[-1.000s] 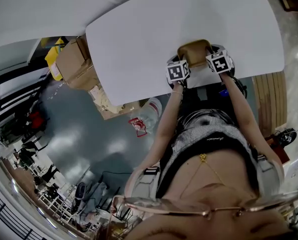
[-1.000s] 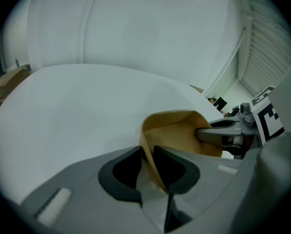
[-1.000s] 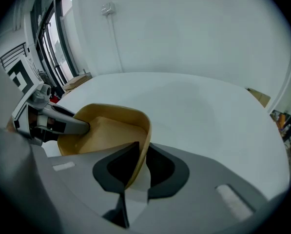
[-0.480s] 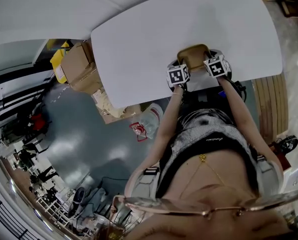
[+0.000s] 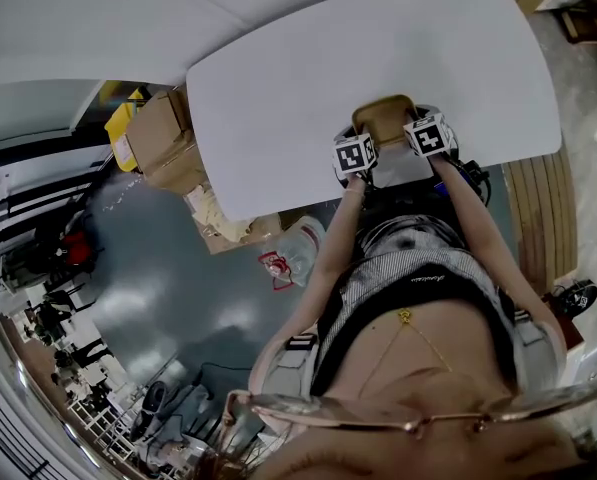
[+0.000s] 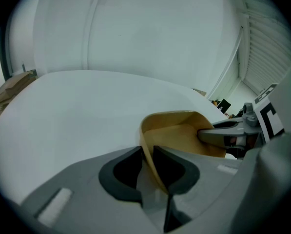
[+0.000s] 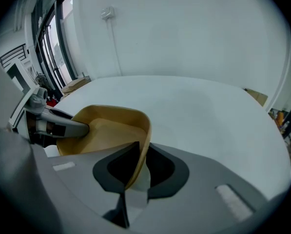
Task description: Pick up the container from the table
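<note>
A shallow tan container [image 5: 386, 118] with rounded corners sits at the near edge of the white table [image 5: 308, 78], between my two grippers. In the left gripper view my left gripper [image 6: 146, 164] is shut on the container's [image 6: 177, 133] left rim, the wall pinched between the dark pads. In the right gripper view my right gripper [image 7: 143, 165] is shut on the opposite rim of the container [image 7: 111, 128]. Each gripper's fingers show across the container in the other's view. In the head view the marker cubes of the left gripper [image 5: 355, 154] and right gripper [image 5: 429, 135] flank the container.
The white table stretches far beyond the container. Cardboard boxes [image 5: 158, 138] stand on the floor past the table's left end, with a clear plastic bag [image 5: 296, 248] on the floor near the person's legs. A white wall [image 6: 150, 28] lies behind the table.
Both grippers and the container have shifted slightly up and left in the head view, toward the table's middle, with the grip kept on both rims.
</note>
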Tool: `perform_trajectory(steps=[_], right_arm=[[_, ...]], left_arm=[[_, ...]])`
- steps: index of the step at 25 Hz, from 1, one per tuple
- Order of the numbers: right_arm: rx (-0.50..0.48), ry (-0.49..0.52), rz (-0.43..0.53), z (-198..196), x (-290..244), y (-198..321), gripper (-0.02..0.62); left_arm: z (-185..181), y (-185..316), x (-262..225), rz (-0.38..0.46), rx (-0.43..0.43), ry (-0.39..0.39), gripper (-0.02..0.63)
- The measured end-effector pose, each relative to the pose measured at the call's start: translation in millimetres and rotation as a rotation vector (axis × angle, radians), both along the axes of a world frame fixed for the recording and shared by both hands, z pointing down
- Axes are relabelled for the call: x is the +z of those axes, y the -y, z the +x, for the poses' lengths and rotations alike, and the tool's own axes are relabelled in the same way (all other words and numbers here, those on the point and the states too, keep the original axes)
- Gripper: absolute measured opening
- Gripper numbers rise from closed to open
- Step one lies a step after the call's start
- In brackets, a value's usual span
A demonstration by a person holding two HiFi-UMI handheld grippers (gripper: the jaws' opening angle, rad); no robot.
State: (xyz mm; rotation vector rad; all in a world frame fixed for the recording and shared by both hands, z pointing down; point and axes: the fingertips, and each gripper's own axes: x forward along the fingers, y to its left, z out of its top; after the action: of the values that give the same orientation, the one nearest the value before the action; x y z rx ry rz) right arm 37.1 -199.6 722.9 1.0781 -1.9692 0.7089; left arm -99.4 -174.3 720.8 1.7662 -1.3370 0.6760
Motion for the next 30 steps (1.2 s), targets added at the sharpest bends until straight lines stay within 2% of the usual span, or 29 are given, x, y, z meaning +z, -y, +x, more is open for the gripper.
perform_trajectory(steps=[10, 17, 23, 30], right_arm=[[0.004, -0.009, -0.024, 3.3, 2.4, -4.6, 0.072], [0.044, 0.021, -0.022, 6.4, 1.7, -2.8, 0.066], [0.029, 0.024, -0.042, 8.1, -4.3, -2.4, 0.054], [0.000, 0.050, 0.034, 9.3, -28.9, 14.1, 0.043]], left_arm=[[1.5, -0.6, 1.2, -0.003, 0.015, -0.005, 0.080], [1.9, -1.0, -0.5, 0.008, 0.000, -0.011, 0.080], [0.8, -2.6, -4.1, -0.027, -0.014, -0.022, 0.068], [5.1, -3.6, -20.0, -0.035, -0.032, -0.001, 0.044]])
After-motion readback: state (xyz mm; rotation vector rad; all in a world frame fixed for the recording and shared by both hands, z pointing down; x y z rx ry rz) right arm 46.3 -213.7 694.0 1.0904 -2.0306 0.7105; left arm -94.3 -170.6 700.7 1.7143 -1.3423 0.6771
